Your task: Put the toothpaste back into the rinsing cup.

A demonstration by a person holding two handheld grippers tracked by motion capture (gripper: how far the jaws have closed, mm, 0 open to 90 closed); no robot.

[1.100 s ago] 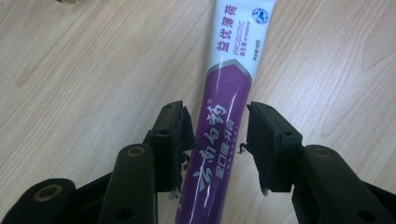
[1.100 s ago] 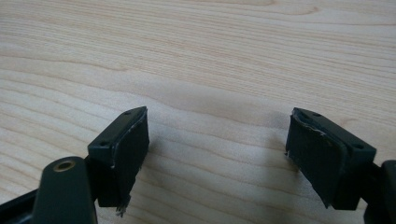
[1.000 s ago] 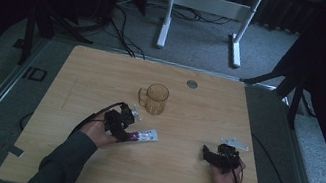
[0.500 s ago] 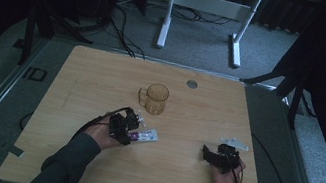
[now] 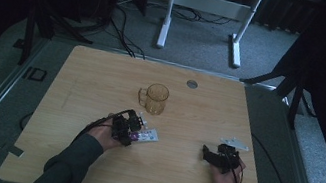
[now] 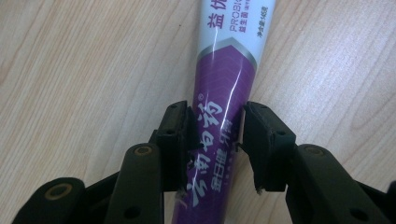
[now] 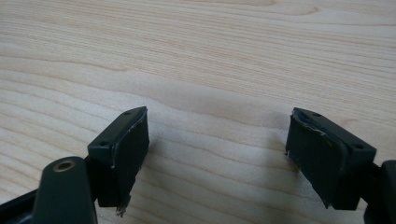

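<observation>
A purple and white toothpaste tube (image 6: 224, 84) lies flat on the wooden table (image 5: 103, 76). My left gripper (image 6: 215, 140) is shut on the tube's purple end, one pad pressing each side. In the high view the left gripper (image 5: 130, 129) sits left of centre with the tube's white end (image 5: 149, 136) sticking out to the right. My right gripper (image 7: 217, 154) stands open just above bare wood, nothing between its pads; in the high view the right gripper (image 5: 213, 156) rests near the front right of the table.
A clear amber mug (image 5: 155, 98) stands upright near the table's middle, just beyond the tube. A small round grey disc (image 5: 192, 83) lies farther back. White table legs and cables stand on the carpet beyond the far edge.
The left gripper has slid a little to the right along the table and now holds the tube. The right gripper has stayed in place.
</observation>
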